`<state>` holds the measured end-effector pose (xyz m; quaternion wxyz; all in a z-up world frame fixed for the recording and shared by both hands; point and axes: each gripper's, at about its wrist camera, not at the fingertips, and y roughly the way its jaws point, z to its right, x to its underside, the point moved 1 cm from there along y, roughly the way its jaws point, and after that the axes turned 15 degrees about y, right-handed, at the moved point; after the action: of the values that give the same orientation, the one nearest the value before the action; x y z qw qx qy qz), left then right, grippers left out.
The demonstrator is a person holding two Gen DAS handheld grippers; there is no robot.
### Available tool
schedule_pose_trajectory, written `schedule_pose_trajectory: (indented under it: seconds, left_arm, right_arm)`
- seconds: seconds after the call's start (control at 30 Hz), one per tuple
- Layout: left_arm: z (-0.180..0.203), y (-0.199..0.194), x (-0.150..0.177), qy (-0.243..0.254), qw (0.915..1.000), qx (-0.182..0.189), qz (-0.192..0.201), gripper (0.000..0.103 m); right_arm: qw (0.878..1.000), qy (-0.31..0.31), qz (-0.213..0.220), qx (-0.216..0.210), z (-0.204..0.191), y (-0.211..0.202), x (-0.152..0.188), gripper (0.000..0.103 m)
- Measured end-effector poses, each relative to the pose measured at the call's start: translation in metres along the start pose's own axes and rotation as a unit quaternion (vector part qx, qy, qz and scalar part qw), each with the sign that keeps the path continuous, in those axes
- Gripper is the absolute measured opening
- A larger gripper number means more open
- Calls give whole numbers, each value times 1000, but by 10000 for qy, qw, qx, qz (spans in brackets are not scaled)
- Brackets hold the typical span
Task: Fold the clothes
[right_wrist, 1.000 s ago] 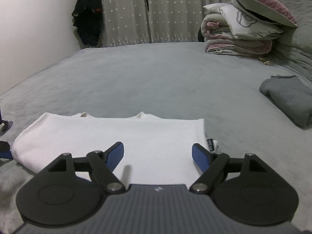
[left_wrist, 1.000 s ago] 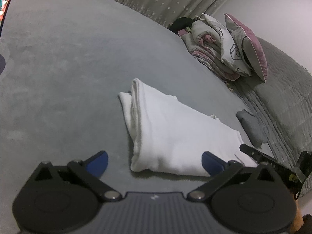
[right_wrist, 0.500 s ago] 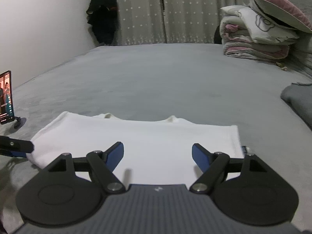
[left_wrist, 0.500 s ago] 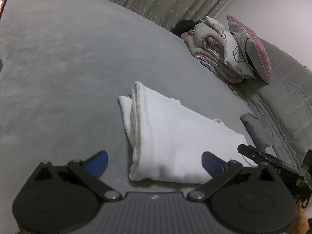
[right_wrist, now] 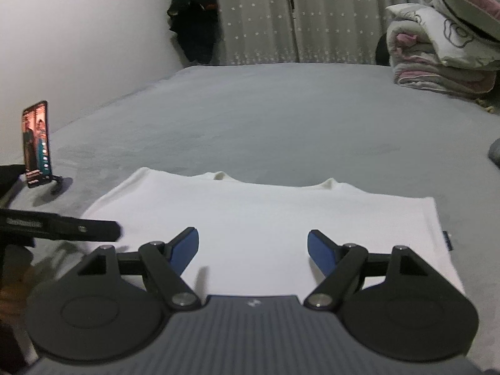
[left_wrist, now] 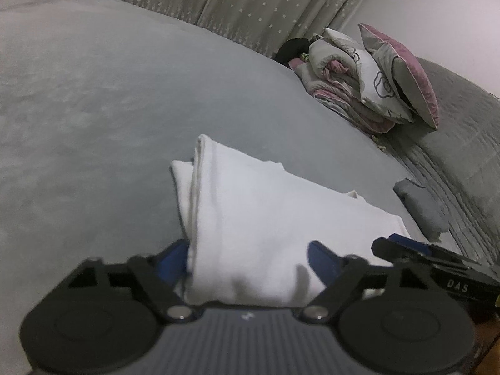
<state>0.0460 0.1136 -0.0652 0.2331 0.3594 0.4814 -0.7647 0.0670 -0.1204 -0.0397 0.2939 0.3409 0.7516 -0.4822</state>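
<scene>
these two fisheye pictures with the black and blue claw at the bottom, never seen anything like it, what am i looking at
No robot here: a person holds a two-finger gripper in each hand, and a fisheye camera on each looks forward along the fingers. One picture comes from the left gripper, the other from the right gripper; the blue pads are the fingertips.

Both are open and hold nothing. They sit at the near edge of a folded white garment lying on a grey bed. The left one is at the garment's end, one pad against its side. Each gripper shows in the other's picture as a black bar.

Also on the bed: a lit phone on a stand, a folded grey garment, and a pile of folded bedding and pillows.
</scene>
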Motion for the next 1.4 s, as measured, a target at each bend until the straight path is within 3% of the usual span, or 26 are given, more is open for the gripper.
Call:
schedule_pose_trajectory:
  seconds: [0.07, 0.13, 0.23, 0.3, 0.67, 0.87, 0.93, 1.03, 1.17, 1.23, 1.4]
  left_arm:
    - [-2, -1, 1, -78, 9999, -99, 1, 60]
    - [-4, -2, 1, -137, 9997, -224, 0, 50]
    - [-10, -7, 0, -375, 9991, -215, 37, 37]
    - [-11, -11, -1, -470, 9987, -180, 105, 34]
    - [14, -37, -24, -364, 9971, 44, 670, 25]
    - [40, -33, -35, -212, 9959, 353, 801, 23]
    - [48, -26, -36, -150, 9957, 480, 778, 23]
    - [61, -17, -37, -57, 9950, 670, 743, 23]
    - [79, -4, -38, 68, 9933, 923, 696, 27]
    - [88, 3, -39, 130, 9921, 1050, 672, 28]
    - [95, 23, -33, 131, 9914, 1237, 400, 35]
  right_arm:
    - [9999, 56, -8, -129, -1, -1, -1, 58]
    - [9996, 121, -59, -261, -3, -2, -2, 33]
    - [9986, 211, -174, -457, -6, -3, -2, 21]
    - [9980, 199, -246, -540, -9, -3, 0, 20]
    - [9947, 53, -860, -557, -13, 17, 14, 19]
    - [9916, 553, -945, -691, -4, 16, 11, 19]
    - [9899, 707, -961, -764, -2, 13, 9, 25]
    - [9848, 1091, -999, -908, 4, 6, 8, 26]
    - [9704, 1922, -955, -1111, 26, -2, 1, 31]
    - [9591, 2400, -886, -1213, 39, -6, -3, 42]
    - [9268, 3414, -758, -1369, 68, -18, -7, 43]
